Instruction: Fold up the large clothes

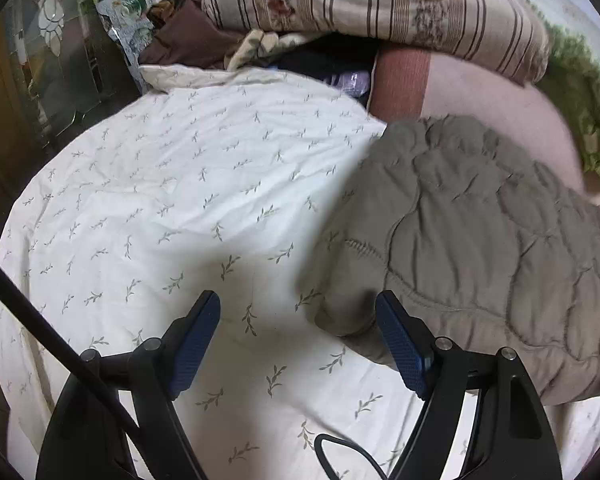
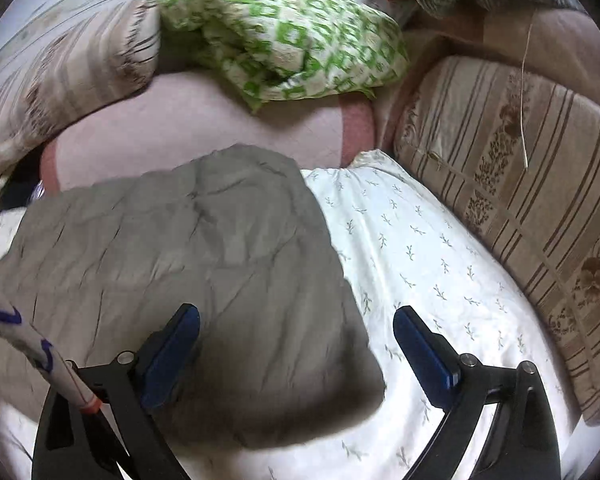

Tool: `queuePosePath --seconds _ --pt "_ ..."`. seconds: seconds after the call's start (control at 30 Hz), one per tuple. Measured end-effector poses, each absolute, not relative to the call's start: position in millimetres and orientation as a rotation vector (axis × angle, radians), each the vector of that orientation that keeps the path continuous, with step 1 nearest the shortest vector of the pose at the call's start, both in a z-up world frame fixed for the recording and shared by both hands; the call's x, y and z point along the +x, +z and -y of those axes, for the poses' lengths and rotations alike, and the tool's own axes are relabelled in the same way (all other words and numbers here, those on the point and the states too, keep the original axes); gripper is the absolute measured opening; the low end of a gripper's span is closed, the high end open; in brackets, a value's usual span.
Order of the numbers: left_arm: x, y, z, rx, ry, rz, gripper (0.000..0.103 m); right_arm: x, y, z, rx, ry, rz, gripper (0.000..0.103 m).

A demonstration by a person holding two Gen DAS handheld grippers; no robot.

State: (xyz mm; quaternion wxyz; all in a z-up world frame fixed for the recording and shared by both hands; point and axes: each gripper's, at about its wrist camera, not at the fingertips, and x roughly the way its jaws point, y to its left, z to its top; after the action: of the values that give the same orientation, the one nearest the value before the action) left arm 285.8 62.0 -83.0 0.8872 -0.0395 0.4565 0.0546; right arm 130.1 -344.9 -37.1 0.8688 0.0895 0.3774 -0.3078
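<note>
A grey-brown quilted garment (image 1: 480,240) lies folded in a thick bundle on a white leaf-print bedcover (image 1: 172,200). In the left wrist view it fills the right side, and its near left corner bulges just ahead of the right fingertip. My left gripper (image 1: 300,312) is open above the bedcover, nothing between its blue pads. In the right wrist view the same garment (image 2: 204,264) spreads across the left and middle. My right gripper (image 2: 296,328) hovers open over the garment's right edge, with one pad over the cloth and the other over the white cover (image 2: 440,264). Neither gripper holds anything.
Striped floral pillows (image 1: 360,8) (image 2: 532,208) lie at the head and along the right side. A green-checked cushion (image 2: 292,36) rests on a pink blanket (image 2: 180,132). Dark clothes (image 1: 188,36) pile at the back left. A glass cabinet (image 1: 52,52) stands left of the bed.
</note>
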Motion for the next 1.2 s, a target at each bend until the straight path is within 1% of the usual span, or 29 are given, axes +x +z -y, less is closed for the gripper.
queuePosePath --seconds 0.1,0.2,0.27,0.43,0.6,0.73,0.87,0.97,1.07,1.2 --pt "305.4 -107.6 -63.4 -0.103 0.093 -1.049 0.079 139.4 -67.9 342.2 0.164 -0.653 -0.878 0.100" --pt "311.4 -111.2 -67.8 -0.133 0.081 -1.074 0.080 147.1 -94.6 357.1 0.240 -0.652 -0.943 0.103" --pt "307.8 -104.1 -69.5 -0.135 0.079 -1.056 0.080 144.9 -93.7 364.4 0.302 -0.647 -0.929 0.102" --pt "284.1 -79.7 -71.1 -0.129 0.110 -0.947 0.080 113.9 -65.5 345.0 0.304 -0.611 -0.874 0.102" --pt "239.4 -46.6 -65.7 -0.098 0.122 -0.805 0.080 53.6 -50.5 306.2 0.337 -0.558 -0.839 0.102" --pt "194.0 -19.1 -61.6 -0.075 0.105 -0.717 0.080 8.9 -55.3 274.2 0.402 -0.519 -0.838 0.102" --pt "132.5 -3.8 -70.4 -0.098 0.065 -0.716 0.080 -27.6 -64.5 250.8 0.461 -0.491 -0.839 0.102" --pt "91.5 2.7 -80.1 -0.117 0.047 -0.731 0.080 -40.3 -69.5 246.7 0.519 -0.462 -0.845 0.102" --pt "56.1 12.2 -91.5 -0.076 0.087 -0.730 0.080 -46.5 -67.7 242.9 0.537 -0.437 -0.844 0.102" --pt "17.5 39.0 -115.3 -0.054 0.224 -0.653 0.080 -58.5 -52.3 235.5 0.518 -0.413 -0.787 0.102"
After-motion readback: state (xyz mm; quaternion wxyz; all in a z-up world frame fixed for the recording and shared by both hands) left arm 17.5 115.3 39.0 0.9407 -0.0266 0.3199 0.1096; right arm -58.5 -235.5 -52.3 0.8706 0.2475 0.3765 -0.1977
